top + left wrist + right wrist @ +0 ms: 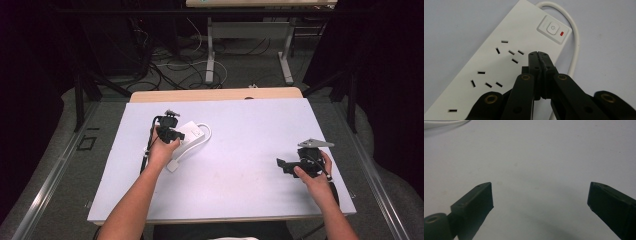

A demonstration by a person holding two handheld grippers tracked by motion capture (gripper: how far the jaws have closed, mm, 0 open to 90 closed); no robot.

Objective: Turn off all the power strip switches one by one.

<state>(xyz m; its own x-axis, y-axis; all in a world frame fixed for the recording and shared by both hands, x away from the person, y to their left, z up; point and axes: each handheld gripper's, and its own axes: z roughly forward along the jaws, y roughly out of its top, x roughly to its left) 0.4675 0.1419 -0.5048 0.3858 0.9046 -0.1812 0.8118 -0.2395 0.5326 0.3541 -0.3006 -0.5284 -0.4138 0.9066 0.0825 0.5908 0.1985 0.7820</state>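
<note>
Left gripper view: left tongs [538, 53] closed, empty, over power strip [499, 62].

Even overhead light on the pale table [240, 165], dark surroundings, soft grainy pictures, faint shadows.

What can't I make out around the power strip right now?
- Power strip, left gripper view: near end cut off by the frame edge; left tool covers part of its edge.
- High view: hand and tool hide much of the strip; its sockets are too small to make out.
- Cord: its far end is hidden.
</note>
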